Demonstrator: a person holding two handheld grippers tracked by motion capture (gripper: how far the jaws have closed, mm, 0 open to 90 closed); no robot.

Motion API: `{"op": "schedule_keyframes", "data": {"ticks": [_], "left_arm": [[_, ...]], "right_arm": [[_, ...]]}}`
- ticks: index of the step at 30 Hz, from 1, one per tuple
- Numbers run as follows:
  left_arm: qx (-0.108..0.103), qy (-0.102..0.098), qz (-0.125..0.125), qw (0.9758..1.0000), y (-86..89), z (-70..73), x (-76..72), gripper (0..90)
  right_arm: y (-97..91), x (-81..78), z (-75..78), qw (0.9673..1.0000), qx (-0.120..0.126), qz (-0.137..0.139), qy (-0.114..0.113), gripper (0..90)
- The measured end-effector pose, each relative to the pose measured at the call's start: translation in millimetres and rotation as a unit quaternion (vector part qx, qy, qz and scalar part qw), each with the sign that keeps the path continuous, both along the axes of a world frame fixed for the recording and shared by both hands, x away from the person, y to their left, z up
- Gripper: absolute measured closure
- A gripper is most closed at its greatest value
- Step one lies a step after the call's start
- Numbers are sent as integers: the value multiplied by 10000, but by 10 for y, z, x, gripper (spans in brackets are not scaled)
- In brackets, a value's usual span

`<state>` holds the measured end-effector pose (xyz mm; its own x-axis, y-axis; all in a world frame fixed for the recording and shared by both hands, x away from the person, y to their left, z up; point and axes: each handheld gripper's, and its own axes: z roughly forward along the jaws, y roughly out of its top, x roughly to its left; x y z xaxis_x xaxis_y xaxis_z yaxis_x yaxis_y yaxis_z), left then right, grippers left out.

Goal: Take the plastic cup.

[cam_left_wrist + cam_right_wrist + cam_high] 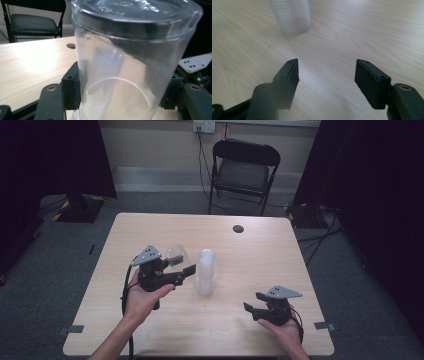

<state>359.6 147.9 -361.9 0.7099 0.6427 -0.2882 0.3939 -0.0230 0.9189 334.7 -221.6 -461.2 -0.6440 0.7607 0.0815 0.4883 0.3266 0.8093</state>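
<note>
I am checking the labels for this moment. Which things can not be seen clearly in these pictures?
- Raised lettering on the clear plastic cup: left gripper view, blurred, too near the camera.
- Number of cups in the cup stack: high view, too small; right gripper view, top cut off by the edge.
- Cup's rim: left gripper view, cut off by the bottom edge.

I see raised lettering moulded into the base of the clear plastic cup (130, 75), at twelve o'clock, too blurred to read.
</note>
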Motion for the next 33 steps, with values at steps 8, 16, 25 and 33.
{"op": "schedule_keyframes", "data": {"ticks": [8, 16, 25, 33], "left_arm": [[51, 283, -66, 9996, -32, -224, -123, 366], [-18, 487, -75, 9988, -97, -446, -192, 372], [-161, 1102, -135, 9937, -159, -673, -182, 382], [-755, 1388, -228, 9872, -122, -601, -196, 384]], "right_arm": [[96, -84, 45, 9982, 181, 555, -99, 425], [185, -171, 14, 9961, 287, 758, -347, 434], [323, -230, -22, 9928, 586, 968, -381, 509], [531, -276, 53, 9889, 629, 1233, -538, 550]]}}
